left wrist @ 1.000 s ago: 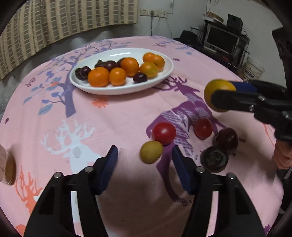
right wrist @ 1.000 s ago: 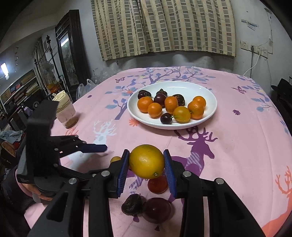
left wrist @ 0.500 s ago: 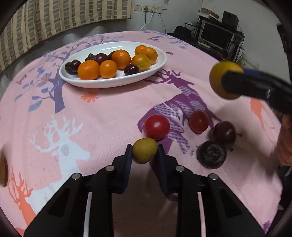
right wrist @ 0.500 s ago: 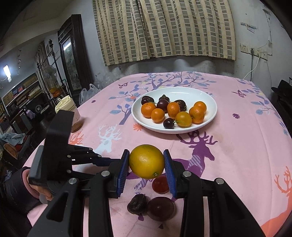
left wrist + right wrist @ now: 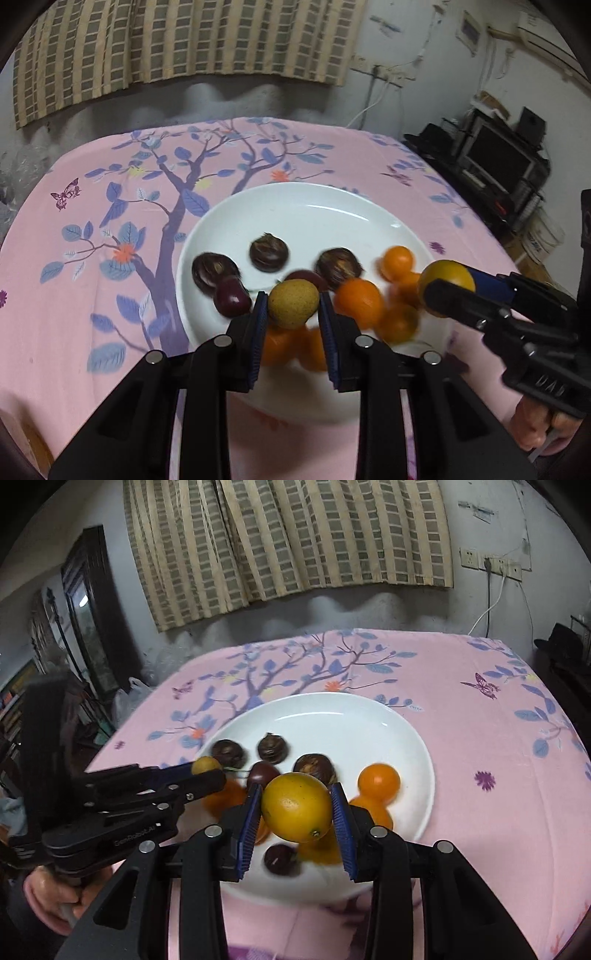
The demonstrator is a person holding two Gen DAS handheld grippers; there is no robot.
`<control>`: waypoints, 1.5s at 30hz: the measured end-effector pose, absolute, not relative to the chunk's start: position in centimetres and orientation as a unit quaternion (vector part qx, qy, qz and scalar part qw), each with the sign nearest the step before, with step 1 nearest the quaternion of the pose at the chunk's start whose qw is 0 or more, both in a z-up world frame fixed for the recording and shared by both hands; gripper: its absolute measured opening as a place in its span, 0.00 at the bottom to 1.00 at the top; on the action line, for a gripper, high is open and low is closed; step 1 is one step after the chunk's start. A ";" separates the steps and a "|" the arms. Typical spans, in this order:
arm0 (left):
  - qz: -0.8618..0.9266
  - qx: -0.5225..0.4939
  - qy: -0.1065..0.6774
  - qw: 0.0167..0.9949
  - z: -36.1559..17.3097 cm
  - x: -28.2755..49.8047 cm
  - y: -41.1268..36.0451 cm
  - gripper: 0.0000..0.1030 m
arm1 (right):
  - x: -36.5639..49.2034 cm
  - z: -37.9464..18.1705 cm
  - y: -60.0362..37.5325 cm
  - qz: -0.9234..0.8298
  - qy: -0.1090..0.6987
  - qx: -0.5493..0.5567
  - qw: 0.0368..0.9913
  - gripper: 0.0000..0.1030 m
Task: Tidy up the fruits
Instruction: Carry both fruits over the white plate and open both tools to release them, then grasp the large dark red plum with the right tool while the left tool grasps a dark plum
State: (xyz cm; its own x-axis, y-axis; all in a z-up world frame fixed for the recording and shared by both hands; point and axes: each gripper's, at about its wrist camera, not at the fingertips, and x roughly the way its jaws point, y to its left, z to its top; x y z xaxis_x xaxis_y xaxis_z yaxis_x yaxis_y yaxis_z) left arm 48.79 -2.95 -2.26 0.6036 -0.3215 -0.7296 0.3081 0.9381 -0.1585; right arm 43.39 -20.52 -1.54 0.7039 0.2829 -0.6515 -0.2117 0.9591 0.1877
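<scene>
A white plate (image 5: 332, 206) on the pink tablecloth holds several oranges (image 5: 358, 302) and dark fruits (image 5: 268, 254). My left gripper (image 5: 293, 306) is shut on a small yellow-green fruit (image 5: 293, 303) and holds it above the plate's near side. My right gripper (image 5: 295, 806) is shut on a larger yellow-orange fruit (image 5: 296, 806), also over the plate (image 5: 351, 723). The right gripper shows in the left wrist view (image 5: 448, 293) at the right. The left gripper shows in the right wrist view (image 5: 203, 771) at the left.
The pink tree-patterned tablecloth (image 5: 110, 229) covers the table. A striped curtain (image 5: 295, 542) hangs behind. Electronics on a stand (image 5: 498, 158) are beyond the table's right edge. A dark cabinet (image 5: 92, 609) stands at the left.
Both grippers have moved forward from the loose fruits at the table's near side to above the plate. The left gripper lifted the yellow-green fruit it closed on.
</scene>
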 end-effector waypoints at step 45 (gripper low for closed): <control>-0.068 0.009 0.406 0.911 -4.0 32.0 1.8 0.95 | 24.8 -5.5 -25.4 0.164 0.388 0.069 0.904 0.64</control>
